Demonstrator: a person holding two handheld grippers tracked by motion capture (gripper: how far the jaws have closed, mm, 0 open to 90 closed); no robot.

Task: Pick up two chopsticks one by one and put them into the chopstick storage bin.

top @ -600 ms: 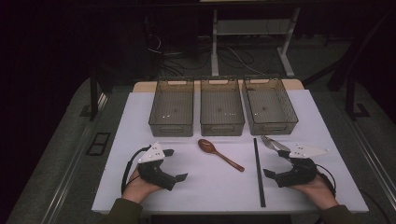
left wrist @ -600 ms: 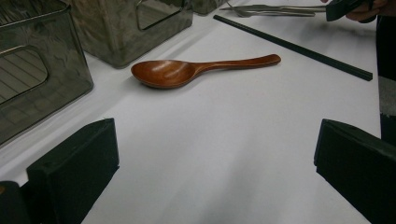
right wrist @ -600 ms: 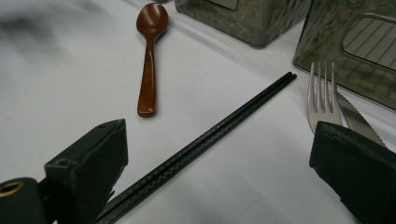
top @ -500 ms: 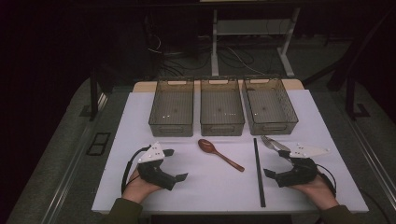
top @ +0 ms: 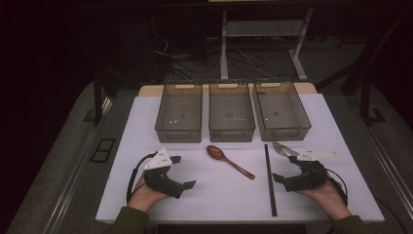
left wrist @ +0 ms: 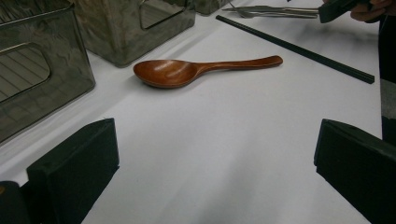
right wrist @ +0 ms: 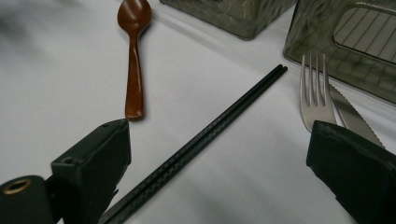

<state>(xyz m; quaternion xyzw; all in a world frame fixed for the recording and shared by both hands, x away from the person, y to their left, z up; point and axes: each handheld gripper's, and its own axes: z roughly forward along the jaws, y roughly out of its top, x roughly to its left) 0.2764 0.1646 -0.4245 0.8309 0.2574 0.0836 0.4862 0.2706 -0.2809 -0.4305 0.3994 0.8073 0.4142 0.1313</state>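
Both hands rest low on the white surface (top: 234, 195), nothing held. The left hand-held gripper (top: 181, 171) has its jaws spread wide and empty, looking straight at the brown wooden spoon (top: 230, 161), which lies flat between the two hands, just in front of the middle clear plastic bin (top: 231, 112). The right hand-held gripper (top: 282, 168) is equally wide and empty, with the pair of black chopsticks (top: 270, 180) running between its jaws and the silver metal fork (right wrist: 316, 93) and serrated knife (right wrist: 355, 119) just beside its far jaw.

Trouble spots, as I judge them: the spoon's handle sits low on the sheet, so a shallow pinch could skid off it. The chopsticks are thin and lie tight together; a closing jaw might catch one and roll the other away. Fork and knife overlap, so lifting one risks dragging its neighbour.
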